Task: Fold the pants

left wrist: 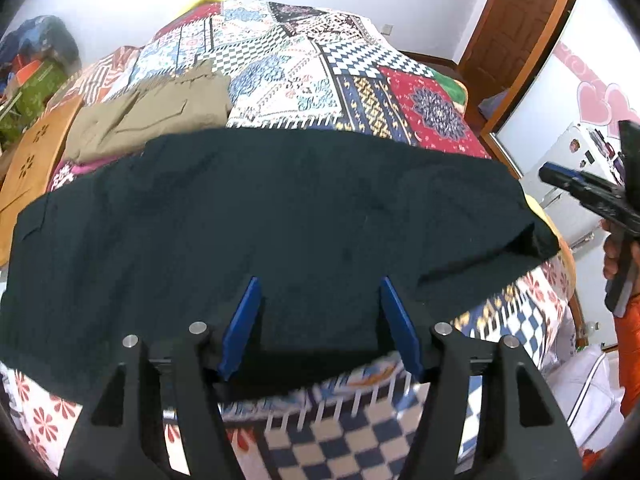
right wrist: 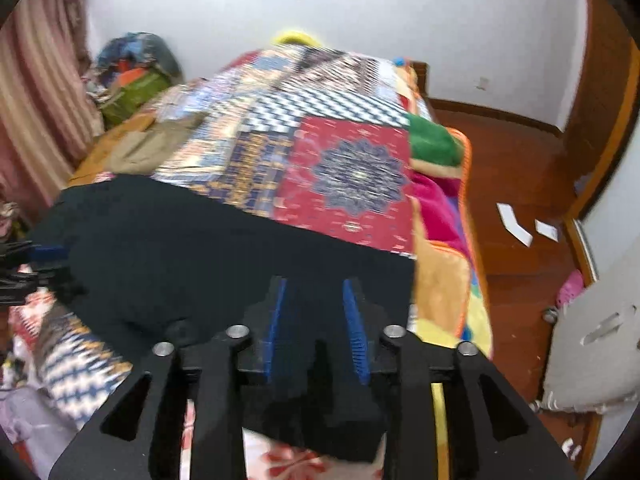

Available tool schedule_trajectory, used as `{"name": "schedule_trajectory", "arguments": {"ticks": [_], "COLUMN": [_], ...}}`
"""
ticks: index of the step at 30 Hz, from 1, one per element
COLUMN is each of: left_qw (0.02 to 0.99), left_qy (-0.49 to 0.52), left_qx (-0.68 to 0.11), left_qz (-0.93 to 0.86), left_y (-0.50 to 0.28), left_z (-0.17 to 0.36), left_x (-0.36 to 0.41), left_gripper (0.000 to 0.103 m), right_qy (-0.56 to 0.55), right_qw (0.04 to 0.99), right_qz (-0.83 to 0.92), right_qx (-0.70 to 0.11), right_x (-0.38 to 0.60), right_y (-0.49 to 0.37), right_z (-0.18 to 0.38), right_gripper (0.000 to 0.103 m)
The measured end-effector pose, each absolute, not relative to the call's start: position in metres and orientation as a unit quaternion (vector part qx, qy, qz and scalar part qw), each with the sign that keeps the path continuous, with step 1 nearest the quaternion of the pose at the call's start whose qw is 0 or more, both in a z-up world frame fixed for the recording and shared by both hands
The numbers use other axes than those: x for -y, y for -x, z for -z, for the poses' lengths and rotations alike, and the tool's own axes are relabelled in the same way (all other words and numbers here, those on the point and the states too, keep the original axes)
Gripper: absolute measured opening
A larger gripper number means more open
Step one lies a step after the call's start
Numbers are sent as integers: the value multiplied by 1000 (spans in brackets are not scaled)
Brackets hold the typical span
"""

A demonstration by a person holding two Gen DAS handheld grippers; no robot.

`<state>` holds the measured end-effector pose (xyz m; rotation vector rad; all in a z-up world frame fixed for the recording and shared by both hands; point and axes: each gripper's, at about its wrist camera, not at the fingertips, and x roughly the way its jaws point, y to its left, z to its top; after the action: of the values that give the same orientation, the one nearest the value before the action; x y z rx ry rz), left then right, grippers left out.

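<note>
Our dark pants (left wrist: 280, 216) lie flat across the quilted bed (left wrist: 304, 64), near edge beneath both spread tools, left tool (left wrist: 318, 292) and right tool (right wrist: 315, 292), pinching nothing; wooden floor (right wrist: 520, 184) lies open rightward.

Both wrist views look steeply down, sharing the dark pants (left wrist: 280, 216).

Pants (left wrist: 280, 216) spread across bed (left wrist: 320, 64) near edge; folded garment (left wrist: 160, 116) behind, left

My left gripper (left wrist: 320, 300) angled steeply down, blue pads (left wrist: 244, 320) well apart, nothing pinched. My right gripper (right wrist: 316, 304) also tilted down, pads (right wrist: 354, 320) parted narrower, no grip I can see. Hand (left wrist: 612, 256) on right handle, orange sleeve (left wrist: 628, 352) below it.
</note>
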<state>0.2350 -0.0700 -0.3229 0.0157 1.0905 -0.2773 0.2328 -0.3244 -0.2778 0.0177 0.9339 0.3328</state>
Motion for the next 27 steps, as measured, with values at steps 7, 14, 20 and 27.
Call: {"name": "schedule_trajectory", "arguments": {"ticks": [7, 14, 20, 27], "left_qw": [841, 848, 852, 858], "left_qy": [4, -7, -8, -15], "left_qx": [-526, -515, -504, -489], "left_qz": [129, 126, 145, 156], "left_y": [-218, -226, -235, -235], "left_z": [338, 343, 345, 339], "left_x": [59, 64, 72, 79], "left_gripper": [65, 67, 49, 15], "right_qy": [-1, 12, 50, 37], "right_qw": [862, 839, 837, 850], "right_qz": [-214, -239, -238, -239], "right_qx": [-460, -488, -490, -468], "right_x": [282, 256, 241, 238], "right_y": [-211, -205, -204, -210], "right_z": [283, 302, 306, 301], "right_gripper": [40, 40, 40, 11]}}
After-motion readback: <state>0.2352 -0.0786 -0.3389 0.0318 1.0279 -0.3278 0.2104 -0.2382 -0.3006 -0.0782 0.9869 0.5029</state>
